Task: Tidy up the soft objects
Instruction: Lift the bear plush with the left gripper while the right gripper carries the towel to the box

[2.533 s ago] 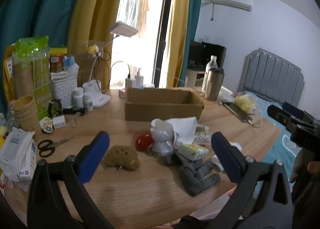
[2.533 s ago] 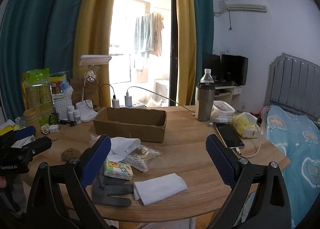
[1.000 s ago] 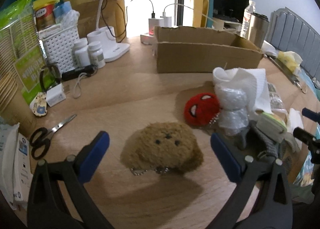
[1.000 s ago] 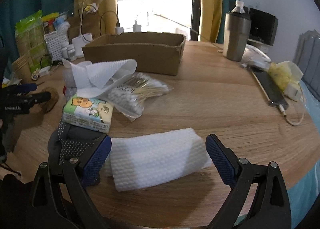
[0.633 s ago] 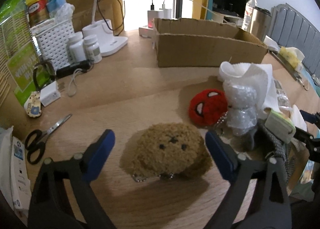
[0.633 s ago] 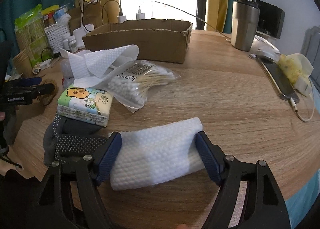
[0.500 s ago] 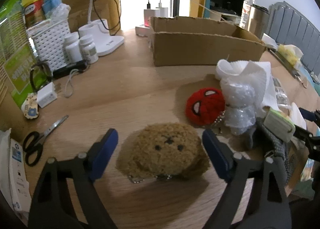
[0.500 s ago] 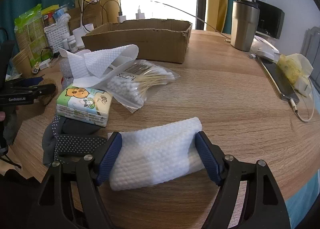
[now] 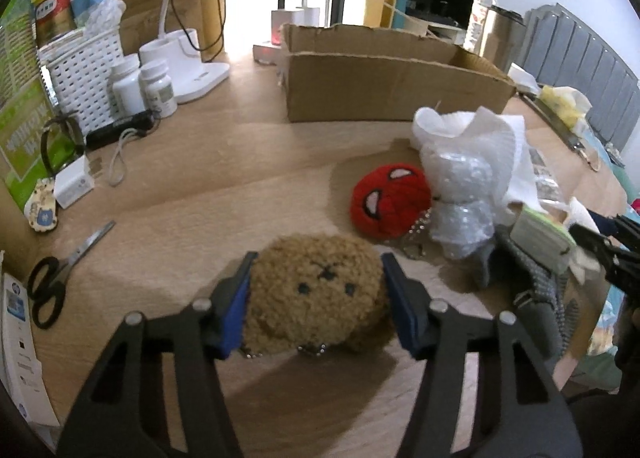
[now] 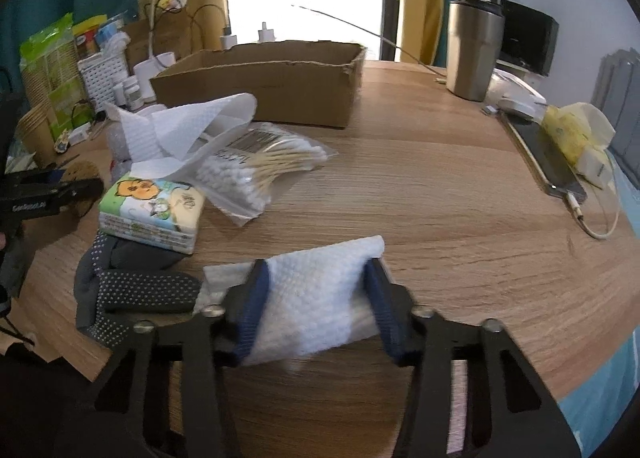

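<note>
Our left tool point(image 9: 318, 298) has just been closing, and its blue pads now press both flanks of the brown plush toy point(image 9: 320, 290), which sits on the wooden bench point(image 9: 208, 186) with the red plush ball point(image 9: 390, 200) just beyond it at two o'clock. Our right tool point(image 10: 316, 298) has likewise just been closing and now pinches the folded white cloth point(image 10: 316, 290) lying on the bench, with the grey dotted glove point(image 10: 132, 286) beside it at nine o'clock and the cardboard box point(image 10: 276, 82) well beyond at twelve.
</note>
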`<state>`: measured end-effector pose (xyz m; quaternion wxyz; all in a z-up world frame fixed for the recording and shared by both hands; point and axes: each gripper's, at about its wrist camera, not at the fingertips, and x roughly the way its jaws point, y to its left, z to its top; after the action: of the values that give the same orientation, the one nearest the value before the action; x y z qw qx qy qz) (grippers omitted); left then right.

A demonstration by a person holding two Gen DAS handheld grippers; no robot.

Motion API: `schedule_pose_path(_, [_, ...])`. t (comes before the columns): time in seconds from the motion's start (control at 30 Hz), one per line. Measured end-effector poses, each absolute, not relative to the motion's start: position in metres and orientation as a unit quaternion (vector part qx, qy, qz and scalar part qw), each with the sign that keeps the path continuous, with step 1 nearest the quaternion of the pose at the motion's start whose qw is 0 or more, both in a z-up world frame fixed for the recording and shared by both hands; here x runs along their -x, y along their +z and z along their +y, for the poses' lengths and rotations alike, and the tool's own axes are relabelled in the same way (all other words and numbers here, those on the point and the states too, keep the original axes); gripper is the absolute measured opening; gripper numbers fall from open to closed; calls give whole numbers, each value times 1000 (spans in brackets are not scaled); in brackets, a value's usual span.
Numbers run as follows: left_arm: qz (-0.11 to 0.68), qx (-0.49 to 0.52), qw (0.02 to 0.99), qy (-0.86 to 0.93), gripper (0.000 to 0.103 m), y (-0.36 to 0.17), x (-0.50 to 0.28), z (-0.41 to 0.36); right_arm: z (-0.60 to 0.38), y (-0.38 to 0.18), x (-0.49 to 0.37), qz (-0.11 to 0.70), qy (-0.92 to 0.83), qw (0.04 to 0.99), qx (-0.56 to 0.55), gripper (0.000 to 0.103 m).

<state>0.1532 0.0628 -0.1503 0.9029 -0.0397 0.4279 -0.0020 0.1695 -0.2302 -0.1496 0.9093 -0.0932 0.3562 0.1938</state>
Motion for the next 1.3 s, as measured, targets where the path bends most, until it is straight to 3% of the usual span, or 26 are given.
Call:
schedule_pose_path(0.07, [425, 42, 904, -8, 60, -148, -151, 61, -233, -149, -170, 357, 189, 911, 88, 24])
schedule_pose_path(0.17, [413, 48, 909, -16, 59, -143, -148, 60, -236, -147, -172, 360, 186, 911, 79, 17])
schedule_pose_path(0.73, [332, 72, 940, -28, 59, -102, -144, 62, -228, -96, -173, 309, 219, 923, 72, 17])
schedule_pose_path(1.3, [301, 78, 948, -72, 59, -73, -164, 38, -210, -54, -189, 259, 248, 931, 64, 17])
